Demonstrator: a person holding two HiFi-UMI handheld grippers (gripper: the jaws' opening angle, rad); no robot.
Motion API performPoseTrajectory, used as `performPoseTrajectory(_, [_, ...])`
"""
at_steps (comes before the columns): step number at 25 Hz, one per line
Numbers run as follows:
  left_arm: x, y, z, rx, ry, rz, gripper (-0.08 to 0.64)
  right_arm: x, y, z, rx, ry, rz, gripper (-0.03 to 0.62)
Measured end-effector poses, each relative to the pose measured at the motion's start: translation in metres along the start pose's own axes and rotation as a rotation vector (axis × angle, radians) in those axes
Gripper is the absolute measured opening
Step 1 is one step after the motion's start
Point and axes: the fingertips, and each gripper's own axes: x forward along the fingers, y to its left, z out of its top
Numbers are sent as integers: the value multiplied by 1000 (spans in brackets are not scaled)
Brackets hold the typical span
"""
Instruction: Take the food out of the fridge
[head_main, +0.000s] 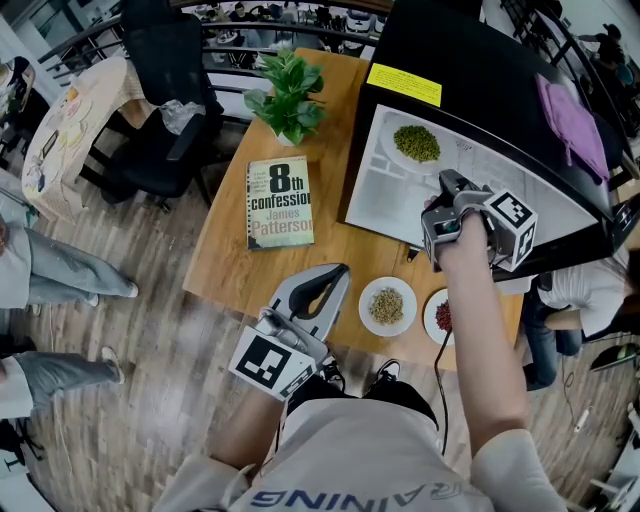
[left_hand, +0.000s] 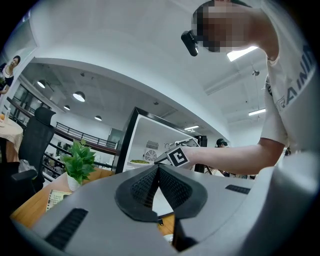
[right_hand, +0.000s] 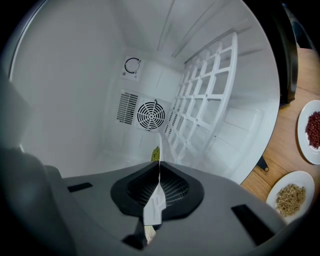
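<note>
Nearest, the left gripper (head_main: 335, 275) is held over the edge of the wooden table (head_main: 230, 260), its ribbed black pads (left_hand: 145, 187) closed together with nothing between them. Just beyond it, two round white plates lie flat on the table: one of tan grains (head_main: 368, 295) and one of red beans (head_main: 430, 325).

The right gripper (head_main: 447, 180) is pointed into the open black fridge (head_main: 470, 60). Its jaws are closed on the thin rim of a white plate (right_hand: 152, 210), which is seen edge-on. That plate is round, with no long axis, and lies flat on the smooth white fridge floor. A heap of green food (head_main: 417, 143) is carried on it. A white grid shelf (right_hand: 205, 100) and a round fan vent (right_hand: 151, 115) are seen behind it.
</note>
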Motion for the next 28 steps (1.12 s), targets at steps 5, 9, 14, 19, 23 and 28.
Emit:
performPoseTrajectory(5, [1, -5, 0, 3, 3, -7, 7, -16, -7, -9, 13, 11, 2, 28])
performPoseTrajectory(9, [4, -10, 1, 8, 5, -18, 8, -21, -15, -16, 22, 30, -11, 28])
performPoseTrajectory(14, [4, -12, 0, 10, 7, -22, 7, -21, -18, -22, 26, 57, 7, 30])
performPoseTrajectory(19, [4, -13, -1, 11, 12, -24, 8, -15, -16, -31, 51, 88, 42, 116])
performPoseTrajectory(23, [3, -13, -2, 8, 14, -21, 8, -6, -17, -36, 69, 104, 45, 118])
performPoseTrajectory(28, [2, -11, -3, 9, 19, -19, 6, 8, -17, -46, 104, 131, 42, 118])
